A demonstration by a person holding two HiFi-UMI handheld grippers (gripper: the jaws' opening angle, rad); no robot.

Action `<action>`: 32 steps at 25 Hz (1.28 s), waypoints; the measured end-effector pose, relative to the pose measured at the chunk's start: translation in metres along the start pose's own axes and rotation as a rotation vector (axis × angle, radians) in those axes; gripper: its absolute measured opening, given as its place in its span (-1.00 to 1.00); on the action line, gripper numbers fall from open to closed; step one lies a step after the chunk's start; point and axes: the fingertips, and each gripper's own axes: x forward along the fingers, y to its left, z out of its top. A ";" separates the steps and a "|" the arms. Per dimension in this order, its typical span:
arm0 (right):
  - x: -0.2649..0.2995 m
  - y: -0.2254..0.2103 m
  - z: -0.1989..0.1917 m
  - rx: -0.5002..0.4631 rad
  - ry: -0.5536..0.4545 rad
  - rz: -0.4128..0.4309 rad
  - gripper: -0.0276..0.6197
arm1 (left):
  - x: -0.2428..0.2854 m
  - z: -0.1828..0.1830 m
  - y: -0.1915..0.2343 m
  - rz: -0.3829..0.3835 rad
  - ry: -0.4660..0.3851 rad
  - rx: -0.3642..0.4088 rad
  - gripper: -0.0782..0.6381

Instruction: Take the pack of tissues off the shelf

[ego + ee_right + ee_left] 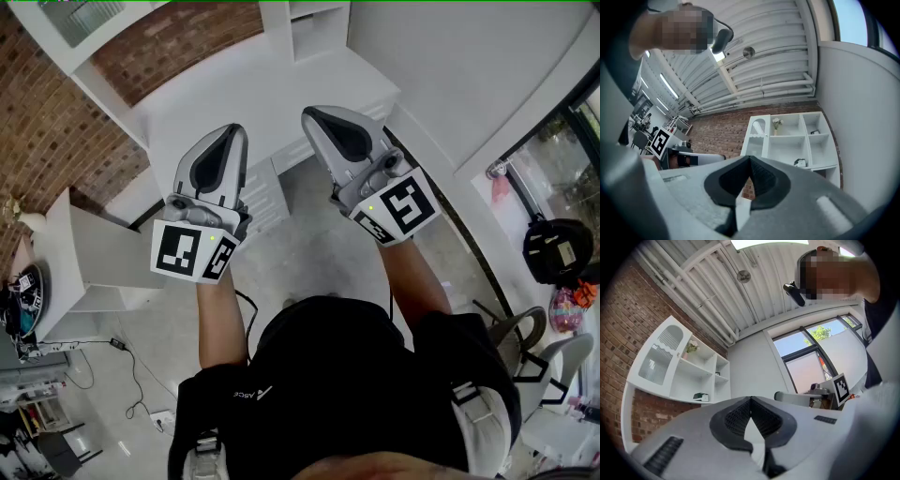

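The pack of tissues (700,396) is a small dark-and-white packet. It lies on the lower shelf board of a white wall shelf (679,376) on the brick wall. It also shows in the right gripper view as the tissue pack (800,162) in the shelf (787,140). My left gripper (232,131) and right gripper (312,114) are held side by side in front of the person's chest, far short of the shelf. Both point up and forward. The left gripper (750,399) and the right gripper (750,158) each have their jaws closed tip to tip, with nothing between them.
A white counter with drawers (272,89) runs below the shelf along the brick wall (56,122). A small vase with flowers (776,124) stands on an upper shelf. A white side table (94,262) is at left, chairs (534,347) at right, cables (131,366) on the floor.
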 end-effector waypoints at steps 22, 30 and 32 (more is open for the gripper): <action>-0.018 -0.099 0.003 0.033 -0.004 0.048 -0.91 | 0.068 -0.017 -0.035 0.074 0.033 0.055 -0.79; 0.010 -0.142 -0.020 0.025 0.007 0.051 -0.91 | 0.108 -0.031 -0.014 0.072 0.025 0.075 -0.79; 0.023 -0.152 -0.031 0.024 0.013 0.051 -0.91 | 0.118 -0.038 0.001 0.074 0.017 0.070 -0.79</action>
